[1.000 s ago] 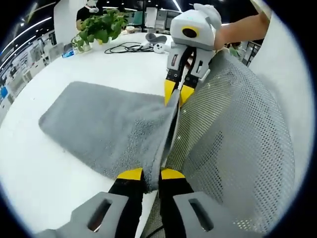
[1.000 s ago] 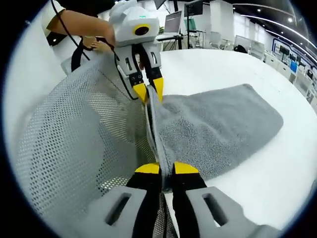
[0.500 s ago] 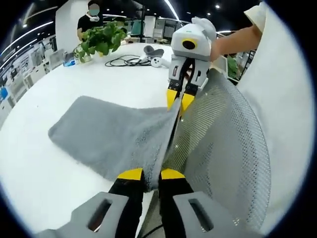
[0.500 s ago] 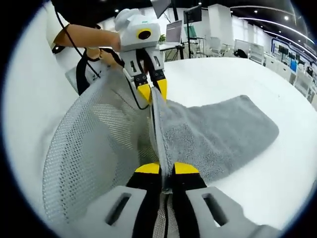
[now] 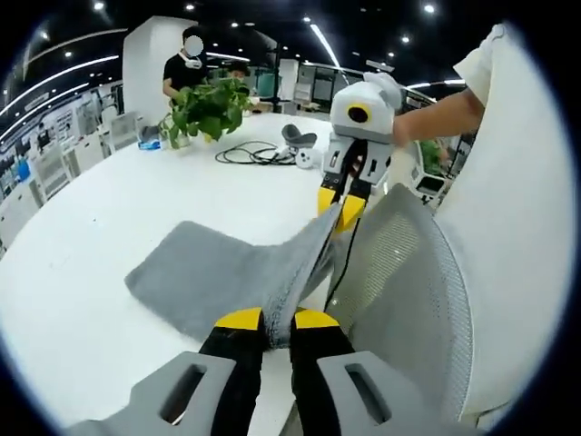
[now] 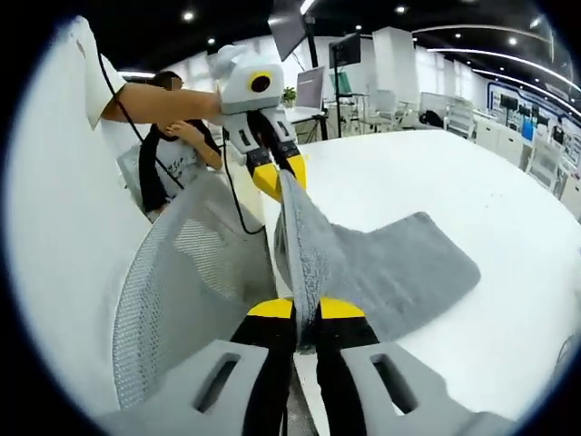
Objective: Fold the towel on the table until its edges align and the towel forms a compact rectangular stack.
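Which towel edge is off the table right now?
The near edge, stretched taut between the left gripper and right gripper; the towel's far edge lies flat on the table.

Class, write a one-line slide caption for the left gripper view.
Two yellow-tipped claws, left and right, lift one edge of the grey terry towel above the round white table.

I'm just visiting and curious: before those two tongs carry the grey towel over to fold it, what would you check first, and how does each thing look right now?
1. Left tongs shut on the towel edge: ok.
2. Right tongs shut on the same edge: ok.
3. Edge between the two tongs pulled straight: ok, it runs taut.
4. Far end of towel resting flat on the table: ok.
5. Landing area free of the cables and plant: ok, both lie farther off.
6. Corners matched: cannot tell.
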